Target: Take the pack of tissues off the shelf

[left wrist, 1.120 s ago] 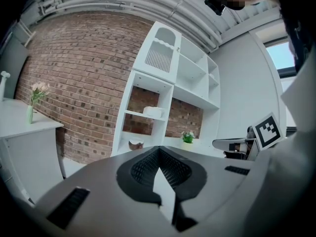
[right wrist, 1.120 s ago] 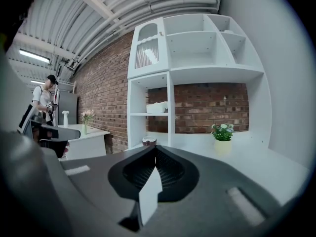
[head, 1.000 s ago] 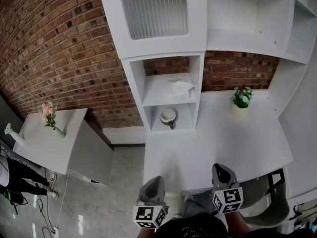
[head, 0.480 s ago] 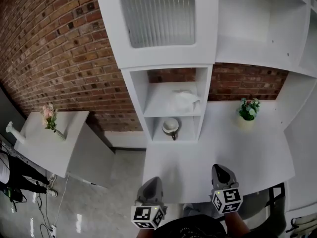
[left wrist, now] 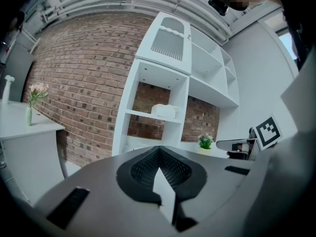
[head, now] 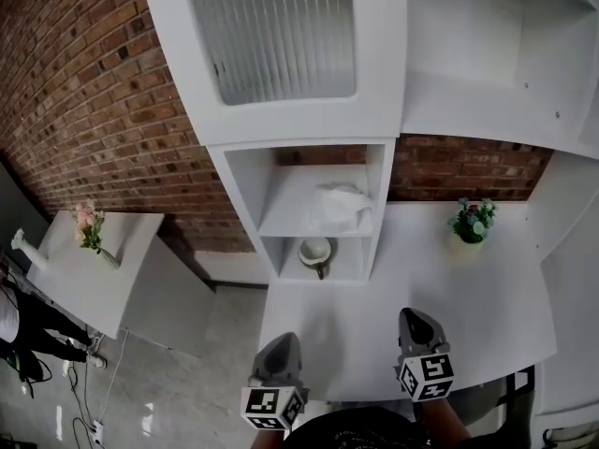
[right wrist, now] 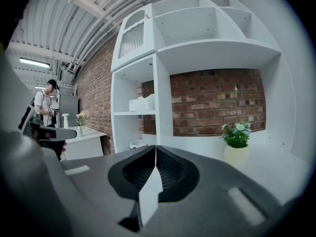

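Observation:
The white pack of tissues (head: 339,207) lies on the upper open shelf of the white shelf unit (head: 382,190); it also shows in the left gripper view as the tissue pack (left wrist: 163,110) and in the right gripper view as the tissue pack (right wrist: 141,102). My left gripper (head: 281,352) and right gripper (head: 416,323) hover side by side at the near edge of the white counter (head: 468,279), well short of the shelf. Both have their jaws together with nothing between them, as the left gripper (left wrist: 159,149) and right gripper (right wrist: 155,148) show in their own views.
A white cup (head: 316,251) sits in the compartment below the tissues. A small potted plant (head: 473,221) stands on the counter at the right. A ribbed-glass cabinet door (head: 276,31) hangs above. At the left, a white table holds a flower vase (head: 92,232); a person (right wrist: 45,107) stands beyond.
Both grippers and the head have moved closer to the shelf unit, which now looks larger and nearer. Both jaws stay together.

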